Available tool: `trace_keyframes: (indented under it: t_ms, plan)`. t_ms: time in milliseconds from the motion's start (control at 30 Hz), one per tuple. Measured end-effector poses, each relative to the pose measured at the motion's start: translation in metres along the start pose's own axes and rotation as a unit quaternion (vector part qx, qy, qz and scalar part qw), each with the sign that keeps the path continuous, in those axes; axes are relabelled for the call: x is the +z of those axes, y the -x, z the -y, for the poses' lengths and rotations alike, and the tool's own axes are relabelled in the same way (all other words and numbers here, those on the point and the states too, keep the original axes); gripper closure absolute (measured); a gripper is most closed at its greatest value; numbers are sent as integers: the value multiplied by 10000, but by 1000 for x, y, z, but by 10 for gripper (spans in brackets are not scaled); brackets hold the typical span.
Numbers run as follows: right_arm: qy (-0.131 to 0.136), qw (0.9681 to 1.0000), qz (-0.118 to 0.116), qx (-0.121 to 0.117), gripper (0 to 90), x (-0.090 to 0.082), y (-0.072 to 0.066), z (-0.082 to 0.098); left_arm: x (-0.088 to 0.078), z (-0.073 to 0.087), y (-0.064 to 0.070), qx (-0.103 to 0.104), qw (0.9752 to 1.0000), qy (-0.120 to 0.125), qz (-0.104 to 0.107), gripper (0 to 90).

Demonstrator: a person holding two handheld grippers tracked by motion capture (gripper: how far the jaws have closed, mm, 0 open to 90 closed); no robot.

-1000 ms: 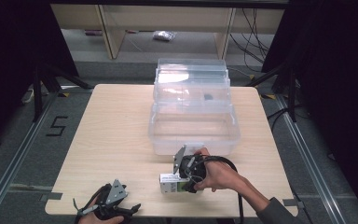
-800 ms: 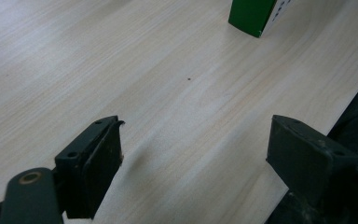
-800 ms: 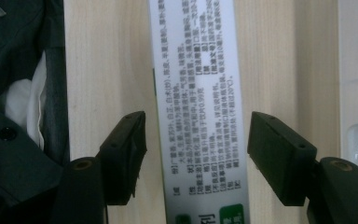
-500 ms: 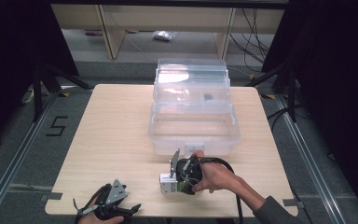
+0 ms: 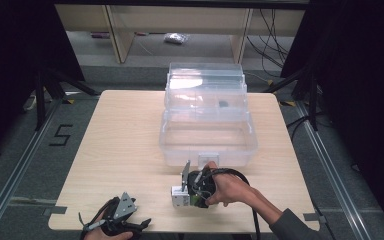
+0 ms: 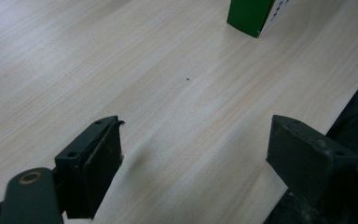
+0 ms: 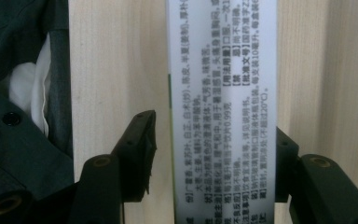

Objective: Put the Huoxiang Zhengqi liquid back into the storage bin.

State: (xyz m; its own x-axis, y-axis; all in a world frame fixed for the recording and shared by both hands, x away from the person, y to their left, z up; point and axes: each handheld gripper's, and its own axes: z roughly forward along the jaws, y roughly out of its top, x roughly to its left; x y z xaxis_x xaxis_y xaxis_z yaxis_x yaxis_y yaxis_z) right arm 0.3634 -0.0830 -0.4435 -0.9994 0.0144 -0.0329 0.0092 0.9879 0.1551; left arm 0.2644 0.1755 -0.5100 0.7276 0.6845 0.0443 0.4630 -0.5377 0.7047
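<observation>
Small carton, white and green, printed with dense rows of text, lying on the table straight between the jaws of the right gripper. Long axis running away from that claw along its own line of sight, so the narrow width is what gets pinched. Right-hand pad seemingly against the carton's edge; left-hand pad with a thin strip of wood showing before the carton's side. Jaws just been closing, with the carton between them, not yet clamped on both faces by the look of it. Flat cardboard walls, sharp corners, smooth printed skin: likely light and easy to crush if squeezed hard.

From the high view, same carton just left of the right hand, near the front edge. Left gripper well apart, low at the front left corner, jaws spread wide over bare wood, holding nothing; carton's green face far ahead of it. Right hand clearly the nearer.

Beyond the claw, a clear plastic box with lid thrown open, glossy, tiered and empty-looking. Pale wood-grain tabletop, matte.
</observation>
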Motion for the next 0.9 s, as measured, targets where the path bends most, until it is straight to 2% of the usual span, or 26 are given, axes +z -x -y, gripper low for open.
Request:
trace_keyframes:
  t_ms: [67,100,133,167,200,233,267,300,333,367,400,433,467,500,600,633,667,700,733,833,867,900]
  plan:
    - [-97,9998,-29,147,494,-1,-1,-1,0,0,0,-4,10000,0,2,173]
    - [-80,9999,-16,58,494,0,0,-1,0,0,0,-2,10000,-1,5,173]
    - [19,9999,0,-158,498,2,3,-1,0,0,0,-2,10000,-1,5,173]
    - [3,9998,36,-189,500,3,4,-1,0,0,0,-5,10000,1,3,173]
    - [-55,10000,-8,-21,503,2,1,-2,0,0,0,-2,10000,1,5,173]
    - [-72,10000,5,-58,507,2,2,-2,0,0,0,-5,10000,3,3,173]
    - [-187,9997,-57,143,512,2,-1,-2,0,0,0,-4,10000,1,3,173]
    - [-142,9999,-10,28,518,4,1,-2,0,0,0,-4,10000,0,3,173]
    - [-201,9997,-51,149,526,4,-1,-3,0,0,0,-4,10000,0,2,173]
    - [-81,9996,25,-266,545,5,3,-4,0,0,0,-4,10000,0,2,173]
    - [-138,9999,8,-94,564,5,1,-4,0,0,0,-10,10000,4,3,173]
    - [-138,9999,8,-94,564,5,1,-4,0,0,0,-10,10000,4,3,173]
    - [-94,9996,31,-250,593,6,3,-4,0,0,0,-6,10000,-24,-5,173]
    - [-133,9998,22,-143,621,3,2,-5,0,0,0,-5,10000,-26,-6,173]
    - [-113,9998,59,-161,640,3,1,-4,-1,0,0,-6,10000,-23,-7,173]
    - [-160,9999,42,-36,643,3,0,-4,0,0,0,-15,10000,15,1,173]
    - [-89,9994,96,-333,645,3,3,-4,0,0,0,-15,10000,15,1,173]
    - [-89,9994,96,-333,645,3,3,-4,0,0,0,-15,10000,14,0,173]
    - [-57,9997,54,-236,647,2,2,-3,0,0,0,-19,10000,14,0,173]
    - [-62,9998,55,-197,648,-1,2,-2,0,0,0,-11,10000,-26,-6,173]
    - [-103,9999,25,15,648,-3,0,-1,0,0,0,-5,10000,-23,-4,173]
    - [-92,10000,15,22,648,-5,0,-1,0,0,0,-3,10000,-26,-4,173]
